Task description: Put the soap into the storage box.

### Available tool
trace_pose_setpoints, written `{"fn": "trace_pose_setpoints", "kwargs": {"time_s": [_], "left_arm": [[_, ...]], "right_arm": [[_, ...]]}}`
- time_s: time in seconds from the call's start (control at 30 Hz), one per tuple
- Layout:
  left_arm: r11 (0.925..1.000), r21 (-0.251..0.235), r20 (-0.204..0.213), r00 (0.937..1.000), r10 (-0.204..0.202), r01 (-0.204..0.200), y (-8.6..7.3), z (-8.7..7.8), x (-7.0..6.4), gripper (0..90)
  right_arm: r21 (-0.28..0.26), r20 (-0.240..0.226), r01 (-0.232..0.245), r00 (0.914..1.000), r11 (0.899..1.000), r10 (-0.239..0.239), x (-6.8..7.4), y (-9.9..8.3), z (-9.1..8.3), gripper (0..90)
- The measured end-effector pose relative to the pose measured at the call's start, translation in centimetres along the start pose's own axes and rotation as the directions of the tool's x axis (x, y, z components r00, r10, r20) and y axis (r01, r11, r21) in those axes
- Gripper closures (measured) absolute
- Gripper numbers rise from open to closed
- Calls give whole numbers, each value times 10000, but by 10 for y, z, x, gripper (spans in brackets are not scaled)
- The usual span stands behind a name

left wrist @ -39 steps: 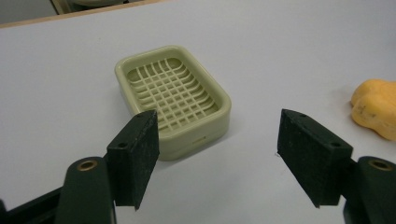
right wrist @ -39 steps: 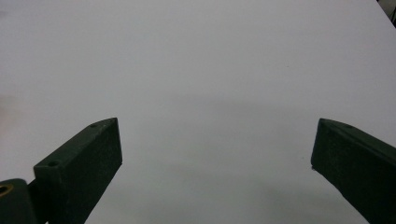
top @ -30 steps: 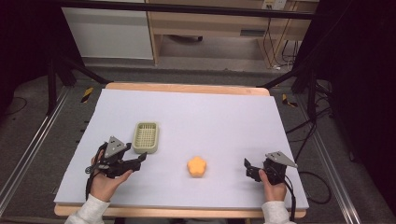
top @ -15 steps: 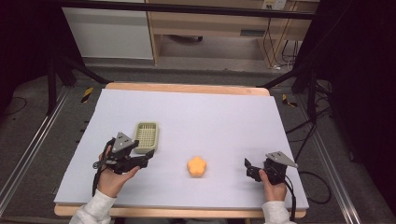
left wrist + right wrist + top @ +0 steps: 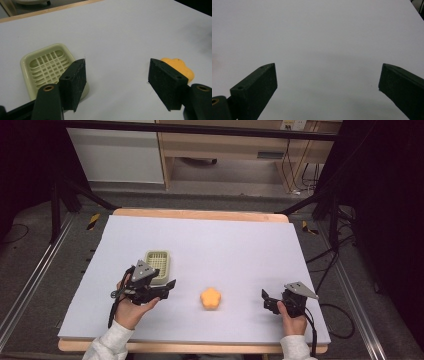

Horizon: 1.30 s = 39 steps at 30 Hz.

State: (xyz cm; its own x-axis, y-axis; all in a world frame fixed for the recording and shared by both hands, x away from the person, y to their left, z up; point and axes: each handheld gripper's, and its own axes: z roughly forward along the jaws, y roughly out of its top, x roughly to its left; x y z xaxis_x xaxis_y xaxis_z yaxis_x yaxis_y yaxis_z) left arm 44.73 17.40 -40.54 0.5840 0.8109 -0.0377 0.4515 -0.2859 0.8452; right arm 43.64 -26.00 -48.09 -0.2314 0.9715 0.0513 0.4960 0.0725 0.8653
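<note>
— On the counter (image 5: 225, 245) from the high view, what's hard to read?

— The left gripper (image 5: 167, 287) covers the near edge of the pale green soap dish (image 5: 159, 262); only the dish's far part is clear. Its long axis runs away from the person. The orange lobed piece (image 5: 210, 298) lies in the open between the two grippers, apart from both. The right gripper (image 5: 266, 300) sits near the front right, small and dark, so its jaws are hard to judge from there.

— And from the left gripper view?

— The left gripper (image 5: 116, 82) has its jaws spread wide with nothing between them but bare counter (image 5: 125, 30). Its left jaw hides the dish's (image 5: 45, 65) near right corner; the dish's ribbed grid shows, long axis slanting up to the right. The right jaw cuts off part of the orange piece (image 5: 181, 68).

— The right gripper view?

— The right gripper (image 5: 327, 80) is wide open as well and holds nothing, with plain white counter (image 5: 317, 30) ahead. The jaw at the right is cut off by the frame edge.
</note>
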Motion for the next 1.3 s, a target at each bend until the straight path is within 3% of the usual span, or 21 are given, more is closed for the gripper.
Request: {"fn": "trace_pose_setpoints", "kwargs": {"time_s": [0.63,1.3], "left_arm": [[9974,385,666,9961,579,-606,7,25,-33,302],[9912,859,1248,9882,891,-1002,4,46,-55,276]], "right_arm": [[54,-65,40,10000,10000,-39,2,0,2,24],[101,-75,61,10000,9999,-60,2,-1,3,24]]}}
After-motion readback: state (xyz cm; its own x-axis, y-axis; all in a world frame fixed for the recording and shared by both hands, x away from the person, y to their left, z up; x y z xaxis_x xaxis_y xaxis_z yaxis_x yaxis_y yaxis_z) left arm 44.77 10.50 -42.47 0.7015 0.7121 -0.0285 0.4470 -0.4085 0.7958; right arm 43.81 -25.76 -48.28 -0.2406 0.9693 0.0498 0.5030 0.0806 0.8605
